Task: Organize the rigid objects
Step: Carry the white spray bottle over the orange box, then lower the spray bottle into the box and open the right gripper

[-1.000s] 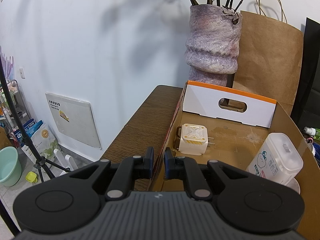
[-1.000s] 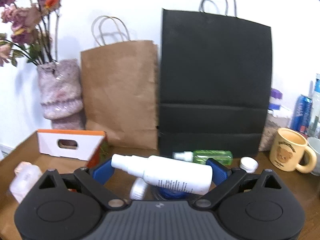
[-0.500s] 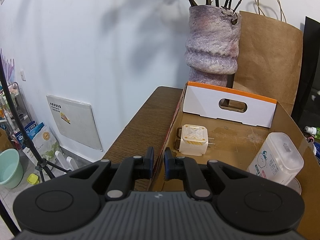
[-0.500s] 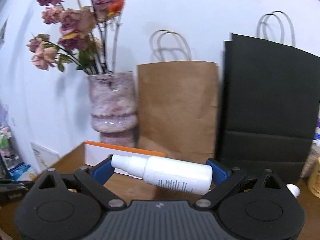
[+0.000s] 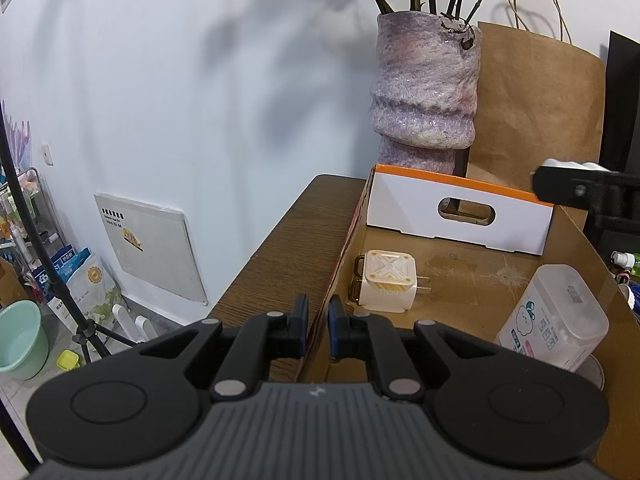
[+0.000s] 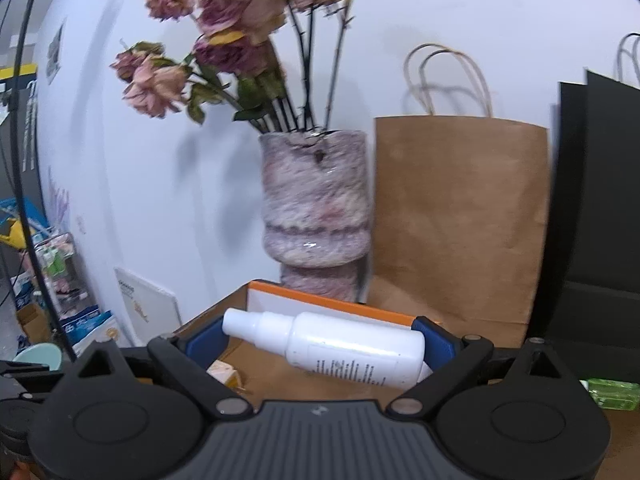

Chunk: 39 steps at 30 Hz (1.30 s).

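Note:
My left gripper (image 5: 318,330) is shut on the left wall of an open cardboard box (image 5: 460,264) with a white and orange end panel (image 5: 460,216). A cream charger plug (image 5: 386,282) and a translucent plastic container (image 5: 554,316) lie inside the box. My right gripper (image 6: 320,340) is shut on a white spray bottle (image 6: 340,344), held crosswise between its blue pads (image 6: 432,334), nozzle to the left. It hovers over the box floor (image 6: 280,372), above the charger plug (image 6: 222,372). The right gripper's finger (image 5: 580,196) shows at the right edge of the left wrist view.
A mottled purple vase (image 5: 424,96) with dried flowers stands behind the box, with a brown paper bag (image 6: 460,220) and a black bag (image 6: 600,220) beside it. A green bottle (image 6: 612,392) lies on the table at the right. The wooden table's edge (image 5: 272,248) drops off left.
My right gripper has swung left and slightly up with the spray bottle, from facing the black bag to over the box, and now shows in the left wrist view. The left gripper has not moved.

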Each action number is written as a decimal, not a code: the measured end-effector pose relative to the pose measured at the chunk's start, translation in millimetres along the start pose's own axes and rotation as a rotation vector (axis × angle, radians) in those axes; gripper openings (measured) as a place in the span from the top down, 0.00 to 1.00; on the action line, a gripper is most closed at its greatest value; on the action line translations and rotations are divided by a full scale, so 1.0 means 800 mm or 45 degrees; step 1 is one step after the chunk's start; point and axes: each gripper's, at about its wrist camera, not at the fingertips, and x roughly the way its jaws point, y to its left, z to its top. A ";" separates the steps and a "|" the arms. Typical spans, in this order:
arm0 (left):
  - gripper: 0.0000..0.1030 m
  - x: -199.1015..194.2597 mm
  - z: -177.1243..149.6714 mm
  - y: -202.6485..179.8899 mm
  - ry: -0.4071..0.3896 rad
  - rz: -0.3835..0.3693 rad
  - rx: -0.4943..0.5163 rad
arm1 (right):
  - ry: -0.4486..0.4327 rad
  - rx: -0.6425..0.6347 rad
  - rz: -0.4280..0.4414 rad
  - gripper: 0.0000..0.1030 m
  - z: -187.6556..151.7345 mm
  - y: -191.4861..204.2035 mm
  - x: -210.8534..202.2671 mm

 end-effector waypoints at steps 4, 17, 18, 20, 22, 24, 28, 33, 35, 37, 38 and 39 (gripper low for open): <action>0.90 0.000 0.000 0.000 -0.005 0.003 0.006 | 0.016 -0.037 0.034 0.05 0.000 0.011 0.010; 0.90 -0.001 0.000 -0.001 -0.007 0.004 0.007 | 0.024 -0.068 0.059 0.05 -0.003 0.017 0.010; 0.90 -0.001 0.000 -0.001 -0.007 0.005 0.007 | 0.029 -0.071 0.061 0.05 -0.003 0.017 0.011; 0.90 0.000 0.000 -0.001 -0.007 0.004 0.005 | 0.035 -0.070 0.045 0.00 -0.002 0.017 0.012; 0.90 -0.001 0.000 -0.001 -0.008 0.004 0.004 | 0.034 -0.065 0.031 0.00 -0.002 0.016 0.010; 0.90 -0.001 -0.001 -0.001 -0.008 0.005 0.005 | 0.042 -0.059 0.039 0.00 -0.003 0.014 0.009; 0.90 -0.001 -0.001 -0.001 -0.008 0.005 0.005 | 0.052 -0.056 0.037 0.00 -0.004 0.012 0.009; 0.90 -0.001 -0.001 -0.001 -0.008 0.005 0.006 | 0.051 -0.061 0.034 0.00 -0.005 0.013 0.008; 0.90 -0.001 -0.001 -0.001 -0.008 0.006 0.005 | 0.053 -0.060 0.034 0.00 -0.005 0.013 0.008; 0.90 -0.001 -0.001 -0.001 -0.009 0.005 0.005 | 0.053 -0.060 0.035 0.00 -0.005 0.013 0.008; 0.90 -0.001 -0.001 -0.001 -0.008 0.005 0.005 | 0.052 -0.061 0.033 0.00 -0.005 0.013 0.008; 0.90 -0.001 -0.001 -0.001 -0.008 0.005 0.004 | 0.052 -0.060 0.034 0.00 -0.005 0.013 0.008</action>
